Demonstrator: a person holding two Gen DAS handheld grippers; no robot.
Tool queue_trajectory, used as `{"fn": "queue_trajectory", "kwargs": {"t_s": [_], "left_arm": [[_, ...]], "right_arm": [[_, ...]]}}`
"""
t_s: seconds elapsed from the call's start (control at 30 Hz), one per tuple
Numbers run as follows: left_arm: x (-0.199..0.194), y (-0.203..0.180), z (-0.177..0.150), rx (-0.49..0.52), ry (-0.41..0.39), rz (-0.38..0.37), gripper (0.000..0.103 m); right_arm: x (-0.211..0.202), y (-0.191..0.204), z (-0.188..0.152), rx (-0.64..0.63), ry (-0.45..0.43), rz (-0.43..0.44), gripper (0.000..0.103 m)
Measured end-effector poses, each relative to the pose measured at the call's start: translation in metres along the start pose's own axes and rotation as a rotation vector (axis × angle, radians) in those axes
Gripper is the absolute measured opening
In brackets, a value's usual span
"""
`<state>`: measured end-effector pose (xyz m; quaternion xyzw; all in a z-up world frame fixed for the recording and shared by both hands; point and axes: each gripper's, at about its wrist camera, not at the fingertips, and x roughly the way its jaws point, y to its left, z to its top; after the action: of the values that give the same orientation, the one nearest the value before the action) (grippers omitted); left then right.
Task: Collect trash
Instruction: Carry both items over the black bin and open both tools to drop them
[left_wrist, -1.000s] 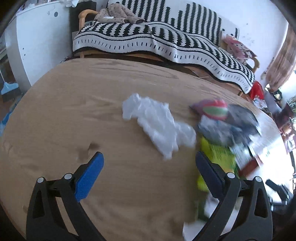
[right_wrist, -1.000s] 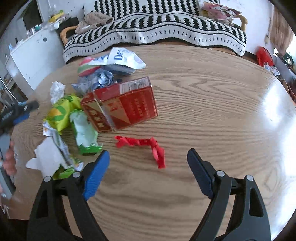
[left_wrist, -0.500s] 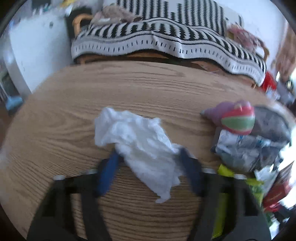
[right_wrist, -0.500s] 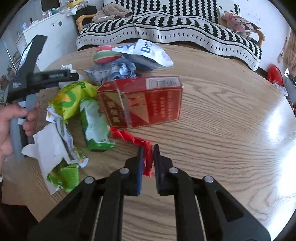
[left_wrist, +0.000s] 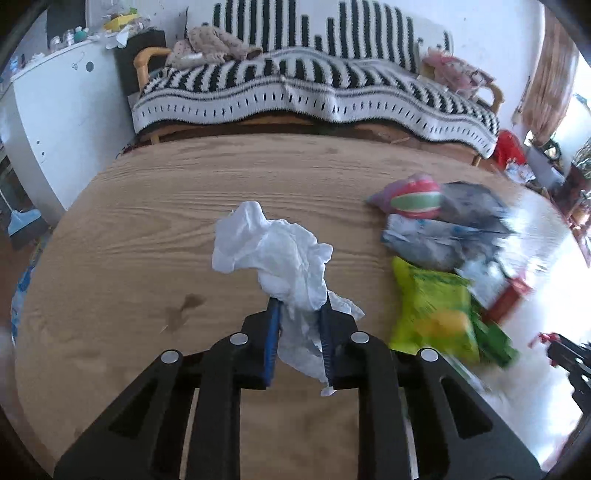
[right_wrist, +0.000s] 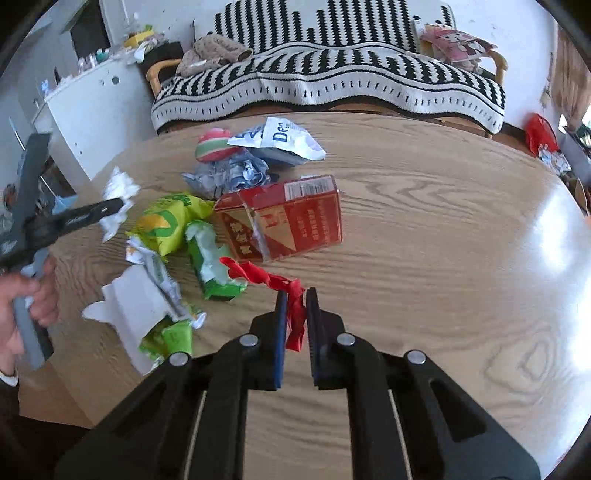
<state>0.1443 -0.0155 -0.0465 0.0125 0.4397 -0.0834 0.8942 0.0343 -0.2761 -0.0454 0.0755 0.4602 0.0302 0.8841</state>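
- The left gripper (left_wrist: 299, 306) has its jaws closing on a crumpled white tissue (left_wrist: 277, 258); the blue pads press both sides of its lower end, and the bulk of it billows up ahead of the tips, with a loose tail hanging between the fingers.
- Below and left of that gripper the wooden table (left_wrist: 147, 229) lies bare save for a small dark stain (left_wrist: 184, 306).
- To its right sits the rest of the litter: a yellow-green wrapper (left_wrist: 436, 306) nearest, a crumpled grey-blue bag (left_wrist: 432, 243) ahead of that, and a red-and-green ball (left_wrist: 415, 201) farthest.
- A striped blanket (left_wrist: 314, 88) covers the couch beyond the table's far edge.
- The right gripper (right_wrist: 294, 295) is clamped tight on a red ribbon (right_wrist: 291, 295), whose free end trails up and left from the tips.
- A hand (right_wrist: 26, 306) at the far left of the right wrist view holds the other tool.
- Left of the right gripper lie a torn white paper (right_wrist: 133, 310) and a green packet (right_wrist: 212, 262), the packet close beside the ribbon's free end.
- Just ahead of the tips stands a red box (right_wrist: 288, 221), close behind the ribbon's far end.
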Motion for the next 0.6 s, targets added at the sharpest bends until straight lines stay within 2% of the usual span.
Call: {"fn": "queue_trajectory", "kwargs": {"t_s": [0.1, 0.33, 0.43, 0.6], "left_arm": [[-0.040, 0.001, -0.018, -0.016, -0.034, -0.049, 0.019], [-0.125, -0.017, -0.106, 0.046, -0.102, -0.081, 0.019], [-0.145, -0.033, -0.150, 0.101, -0.098, -0.111, 0.019], [-0.155, -0.062, -0.216, 0.180, -0.033, -0.180, 0.019]], "right_arm": [[-0.019, 0.008, -0.020, 0.017, -0.013, 0.015, 0.011], [-0.061, 0.038, -0.085, 0.025, -0.032, 0.034, 0.011], [-0.075, 0.049, -0.115, 0.024, -0.028, 0.052, 0.011], [-0.092, 0.062, -0.175, 0.030, 0.011, 0.058, 0.011]]}}
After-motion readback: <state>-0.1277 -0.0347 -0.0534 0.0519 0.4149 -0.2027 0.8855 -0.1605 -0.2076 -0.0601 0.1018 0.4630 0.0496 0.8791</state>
